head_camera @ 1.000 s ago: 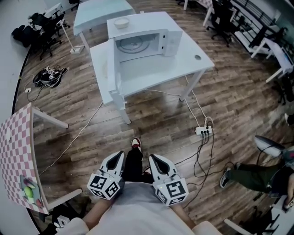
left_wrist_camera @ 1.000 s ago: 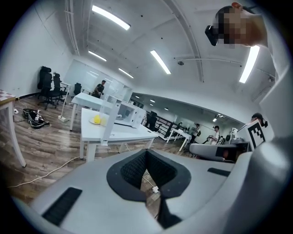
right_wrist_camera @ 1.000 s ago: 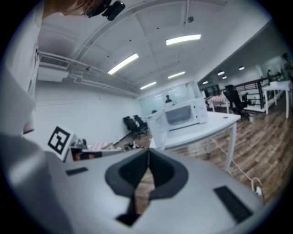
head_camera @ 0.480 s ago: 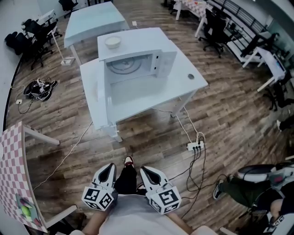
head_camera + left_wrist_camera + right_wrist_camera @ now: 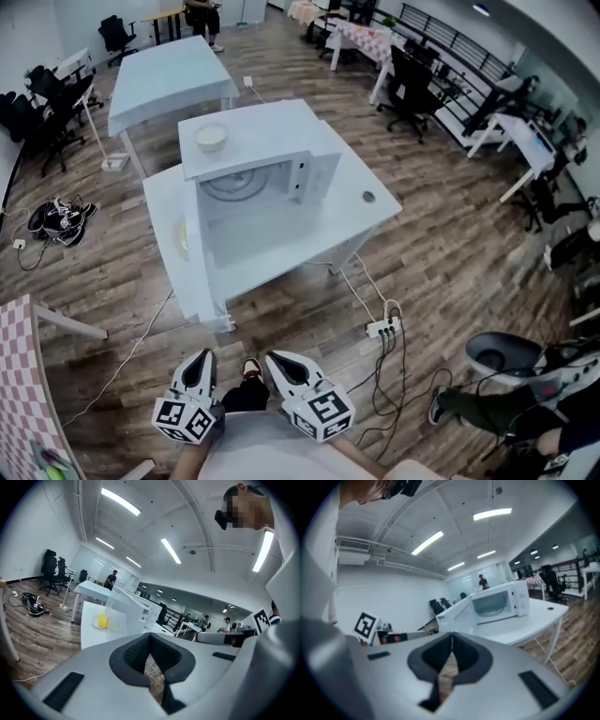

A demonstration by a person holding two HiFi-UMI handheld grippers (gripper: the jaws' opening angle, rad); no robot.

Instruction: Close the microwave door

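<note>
ahead of left tool (image 5: 199,364) and right tool (image 5: 280,363), both clenched empty: open floor (image 5: 291,314), worktop (image 5: 352,202) edge, microwave door (image 5: 191,258) wide open.

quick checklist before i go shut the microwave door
1. Door open, nothing in its swing: ok.
2. Left gripper empty, jaws together: ok.
3. Right gripper empty, jaws together: ok.
4. Door within reach: not ok, both grippers are far from it, across the floor.
5. Way ahead free: ok, power strip lies off to the right.
6. Bowl on the microwave steady: cannot tell.
</note>
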